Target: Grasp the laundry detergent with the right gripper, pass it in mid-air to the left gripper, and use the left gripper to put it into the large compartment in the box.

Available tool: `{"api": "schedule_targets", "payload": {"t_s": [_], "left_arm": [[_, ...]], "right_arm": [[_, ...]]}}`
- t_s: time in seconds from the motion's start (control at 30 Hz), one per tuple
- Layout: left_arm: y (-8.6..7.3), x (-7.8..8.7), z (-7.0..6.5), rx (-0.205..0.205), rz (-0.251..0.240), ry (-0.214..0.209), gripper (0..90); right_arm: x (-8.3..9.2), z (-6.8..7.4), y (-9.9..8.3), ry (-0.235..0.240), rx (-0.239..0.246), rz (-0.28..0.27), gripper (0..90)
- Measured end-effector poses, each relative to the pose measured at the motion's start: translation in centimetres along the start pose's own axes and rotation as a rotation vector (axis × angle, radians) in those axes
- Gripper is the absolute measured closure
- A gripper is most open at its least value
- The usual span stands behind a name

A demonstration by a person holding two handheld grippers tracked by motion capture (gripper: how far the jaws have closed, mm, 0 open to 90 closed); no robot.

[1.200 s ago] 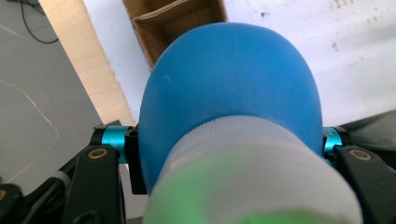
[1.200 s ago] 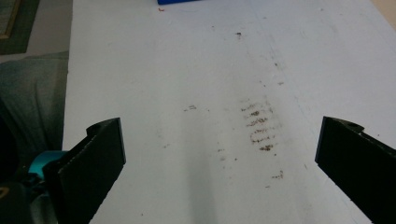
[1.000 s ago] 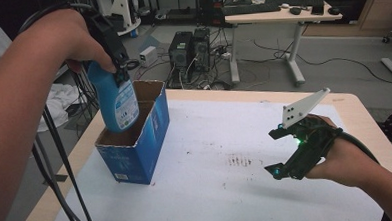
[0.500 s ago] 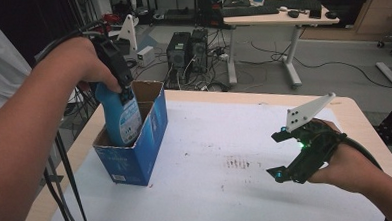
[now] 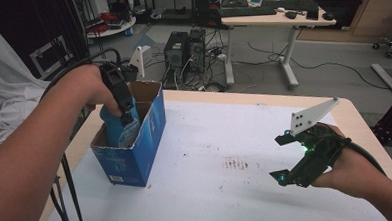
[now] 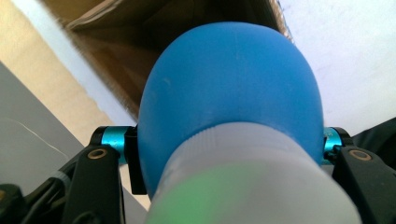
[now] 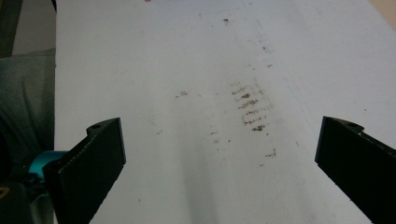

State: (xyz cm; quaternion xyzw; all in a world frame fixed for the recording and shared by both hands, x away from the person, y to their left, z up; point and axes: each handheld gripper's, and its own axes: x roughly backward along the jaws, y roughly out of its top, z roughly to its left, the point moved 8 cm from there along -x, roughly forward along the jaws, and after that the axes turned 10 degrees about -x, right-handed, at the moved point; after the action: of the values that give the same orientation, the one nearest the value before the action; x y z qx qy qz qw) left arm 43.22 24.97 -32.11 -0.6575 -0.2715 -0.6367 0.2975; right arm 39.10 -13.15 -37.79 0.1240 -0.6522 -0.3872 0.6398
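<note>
A blue bottle (image 5: 115,129) with a white cap stands partly inside an open blue cardboard box (image 5: 136,153) at the table's left. My left gripper (image 5: 125,111) is shut on the bottle from above, its lower part hidden by the box walls. In the left gripper view the blue bottle (image 6: 233,102) bulges between the two jaws, its whitish cap end nearest the camera, with the brown inside of the box (image 6: 140,42) behind it. My right gripper (image 5: 286,159) hovers open over the white table cover at the right, nothing between its fingers (image 7: 93,163).
The white table cover (image 5: 227,189) carries a patch of brown marks (image 5: 236,164) near the middle. The wooden table edge (image 5: 354,118) runs along the right. Beyond the table are computer towers (image 5: 184,48) on the floor and a desk (image 5: 275,19).
My left gripper has gone down with the blue bottle, which now sits deeper inside the box. The right gripper has stayed where it was.
</note>
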Motion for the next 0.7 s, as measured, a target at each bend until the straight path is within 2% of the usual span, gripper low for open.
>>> {"api": "schedule_targets", "payload": {"t_s": [0.03,0.07,0.1,0.13,0.17,0.2,0.23,0.27,0.3,0.33,0.37,0.5,0.6,0.67,0.7], "left_arm": [[0.1,-0.6,-0.1,-0.039,0.002,0.007,39.3],[0.1,-0.6,-0.1,-0.039,0.002,0.007,39.3],[0.1,-1.2,-0.1,-0.083,0.003,0.015,39.3],[0.1,-1.2,-0.1,-0.083,0.003,0.015,39.3],[0.2,-1.7,-0.1,-0.131,0.011,0.024,39.3],[0.2,-1.7,-0.1,-0.131,0.011,0.024,39.3],[0.2,-2.3,-0.2,-0.171,0.015,0.025,39.3],[0.2,-2.3,-0.2,-0.171,0.015,0.025,39.3],[0.2,-2.8,-0.2,-0.206,0.018,0.023,39.3],[0.2,-2.8,-0.2,-0.206,0.018,0.023,39.3],[0.3,-3.3,-0.2,-0.225,0.013,0.022,39.2],[0.5,-4.4,-0.1,-0.234,-0.003,0.008,39.2],[0.4,-5.3,0.1,-0.262,0.010,0.007,39.2],[0.3,-5.5,0.1,-0.262,0.011,0.001,39.2],[0.5,-5.5,0.1,-0.259,-0.008,0.003,39.2]], "right_arm": [[0.0,0.0,0.0,-0.001,-0.001,0.003,0.8],[0.0,0.0,0.0,-0.001,-0.001,0.003,0.8],[-0.1,0.0,0.0,-0.002,-0.002,0.003,0.8],[-0.1,0.0,0.0,-0.002,-0.002,0.003,0.8],[-0.2,0.0,-0.1,-0.003,0.000,0.004,0.8],[-0.2,0.0,-0.1,-0.003,0.000,0.004,0.8],[-0.2,0.0,-0.1,-0.003,-0.001,0.005,0.8],[-0.2,0.0,-0.1,-0.003,-0.001,0.005,0.8],[-0.3,0.0,-0.1,-0.003,-0.002,0.008,0.8],[-0.3,0.0,-0.1,-0.003,-0.002,0.008,0.8],[-0.4,0.0,-0.1,-0.002,-0.002,0.011,0.8],[-0.5,0.0,0.0,-0.001,-0.006,0.011,0.8],[-0.6,0.0,-0.1,-0.002,-0.004,0.010,0.8],[-0.6,0.0,-0.1,0.000,-0.007,0.011,0.8],[-0.6,0.0,-0.1,-0.001,-0.011,0.010,0.8]]}}
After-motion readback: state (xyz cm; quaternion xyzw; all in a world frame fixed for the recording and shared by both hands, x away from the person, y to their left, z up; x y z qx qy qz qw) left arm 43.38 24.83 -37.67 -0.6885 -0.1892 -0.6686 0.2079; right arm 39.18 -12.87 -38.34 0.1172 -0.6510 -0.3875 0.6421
